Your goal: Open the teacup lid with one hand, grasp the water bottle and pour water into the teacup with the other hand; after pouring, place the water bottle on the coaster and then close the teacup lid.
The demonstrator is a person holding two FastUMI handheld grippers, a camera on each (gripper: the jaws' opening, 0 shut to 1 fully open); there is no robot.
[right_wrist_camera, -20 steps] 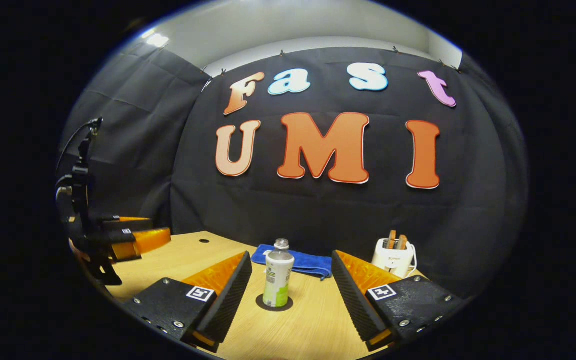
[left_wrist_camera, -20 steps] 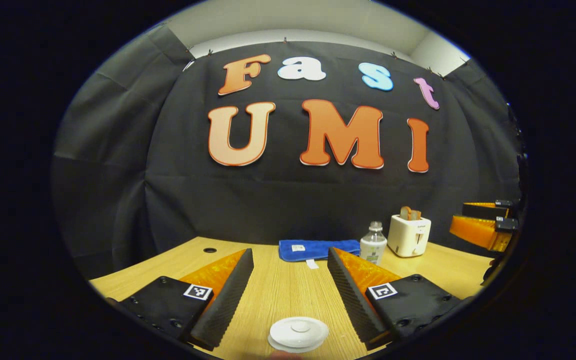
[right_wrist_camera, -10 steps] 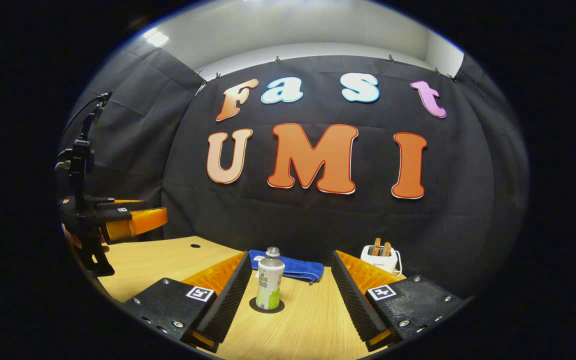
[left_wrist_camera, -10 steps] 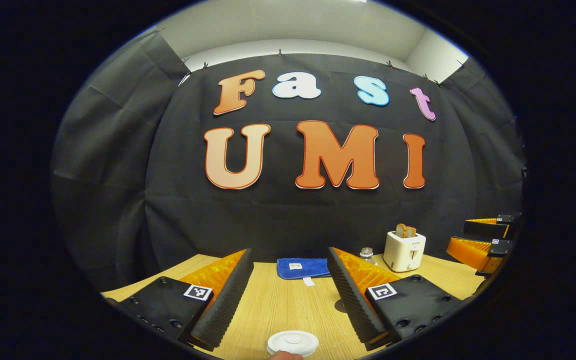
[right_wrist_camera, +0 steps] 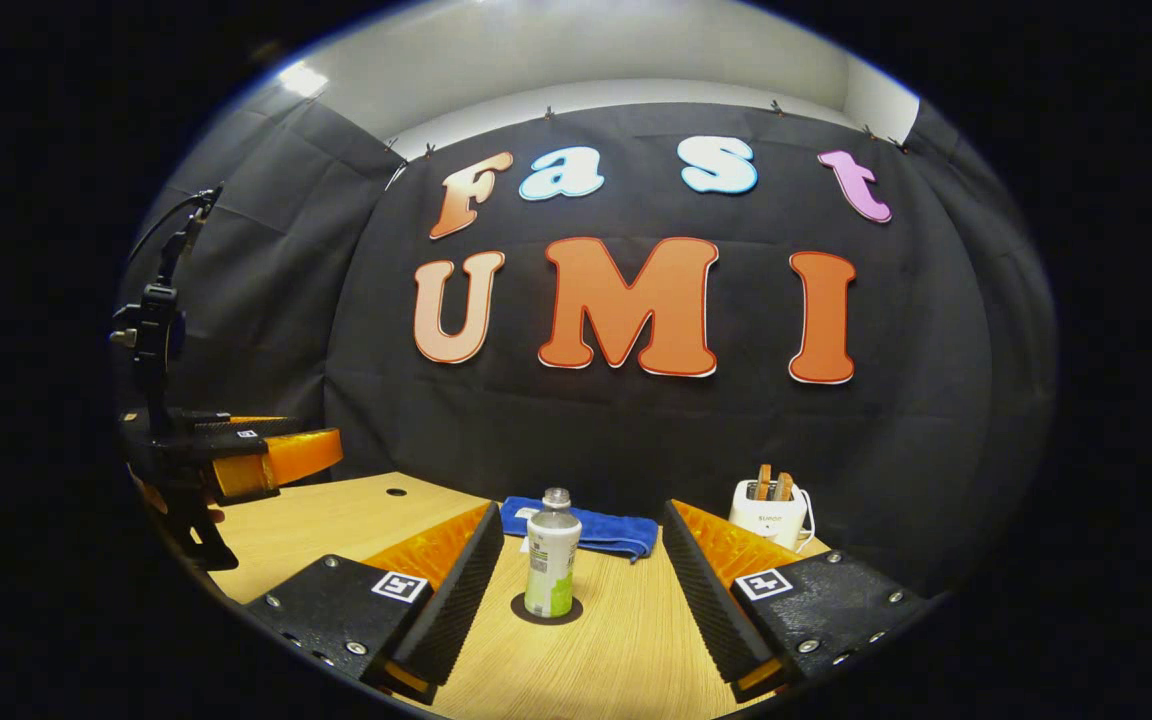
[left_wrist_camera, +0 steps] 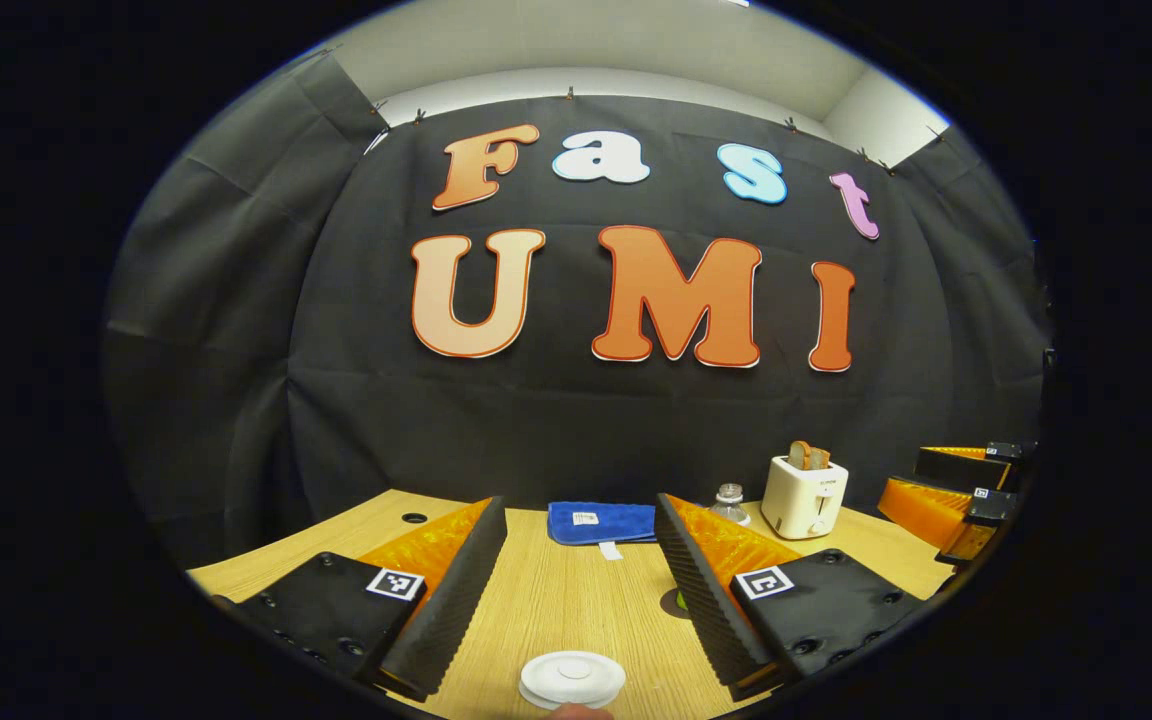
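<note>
The white teacup lid [left_wrist_camera: 572, 678] sits at the bottom of the left gripper view, low between the fingers of my left gripper [left_wrist_camera: 581, 515], which is open and holds nothing. Past the right finger only the top of the water bottle [left_wrist_camera: 730, 502] shows. In the right gripper view the water bottle [right_wrist_camera: 550, 553] stands upright on a dark round coaster [right_wrist_camera: 546, 609], ahead of my right gripper [right_wrist_camera: 583, 520], which is open and apart from it. The left gripper [right_wrist_camera: 236, 455] shows at the far left of that view, the right gripper [left_wrist_camera: 956, 490] at the far right of the left gripper view.
A blue cloth [left_wrist_camera: 601, 522] lies folded at the back of the wooden table [left_wrist_camera: 556, 600]. A white toaster [left_wrist_camera: 803, 494] with bread slices stands at the back right. The table has a small cable hole [left_wrist_camera: 414, 517] at its back left.
Both views shifted slightly as the hands drew back. The lid has slid lower in the left gripper view and the bottle is now mostly hidden behind the left gripper's right finger.
</note>
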